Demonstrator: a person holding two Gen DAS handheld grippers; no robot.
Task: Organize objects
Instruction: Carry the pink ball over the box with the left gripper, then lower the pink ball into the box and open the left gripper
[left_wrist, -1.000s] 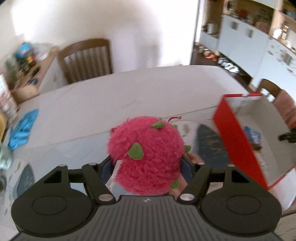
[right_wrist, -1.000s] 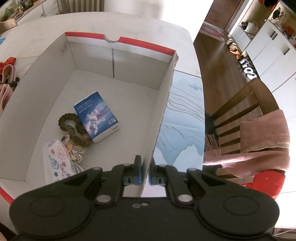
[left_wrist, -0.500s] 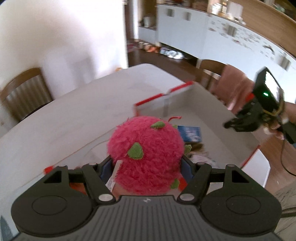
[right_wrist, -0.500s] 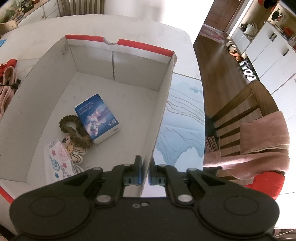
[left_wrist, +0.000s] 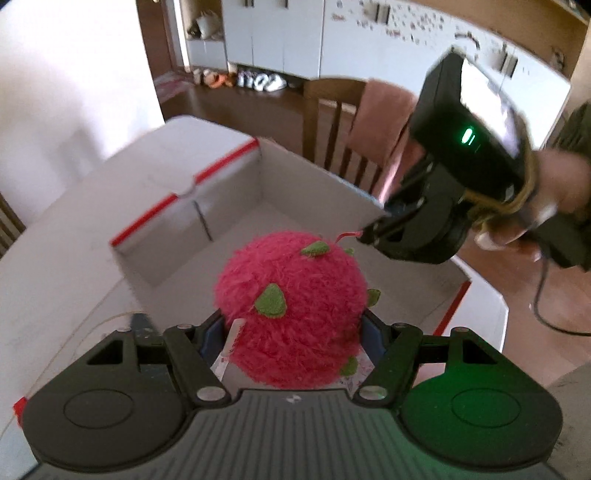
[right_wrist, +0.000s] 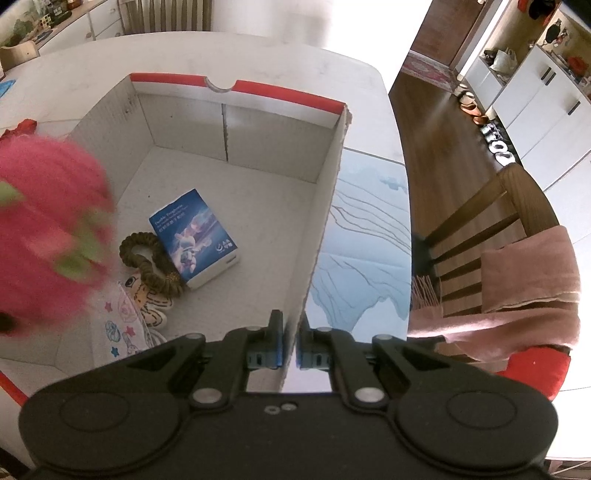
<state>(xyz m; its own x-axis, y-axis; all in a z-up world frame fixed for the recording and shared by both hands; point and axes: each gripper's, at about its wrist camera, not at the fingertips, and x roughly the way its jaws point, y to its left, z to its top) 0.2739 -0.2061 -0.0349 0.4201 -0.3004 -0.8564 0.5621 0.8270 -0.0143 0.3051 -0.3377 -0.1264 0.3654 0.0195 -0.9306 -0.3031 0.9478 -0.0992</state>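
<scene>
Your left claw (left_wrist: 291, 325) holds the pink plush ball (left_wrist: 291, 314) between its pads, jaws spread wide around it. A second ago that ball hung over bare tabletop with the red-edged box off to the right; now the ball sits above the box's (right_wrist: 229, 86) near-left part, and in the right wrist view it shows as a pink blur (right_wrist: 48, 229) over the left wall. So the carry is, as I judge it, nearly done: what remains is the drop.

Going left to right inside the box: the star-printed pouch (right_wrist: 118, 325) lies near the left corner, the brown braided ring (right_wrist: 151, 262) just beyond it, and the blue booklet (right_wrist: 194, 238) touches the ring on its right. Right of the booklet the floor is bare up to the right wall, and the far half is bare too. That is your open room; releasing where the ball hangs now would likely land it on the pouch, which is harmless for soft things.

Your right claw (right_wrist: 290, 347) has not moved: it is pinched nearly closed on the box's right wall, steadying it. Mind that wall and the claw on it if you swing the ball further right. Beyond the box, the tabletop (right_wrist: 369, 236) edge and a chair (right_wrist: 491, 229) draped in pink cloth stand close.
</scene>
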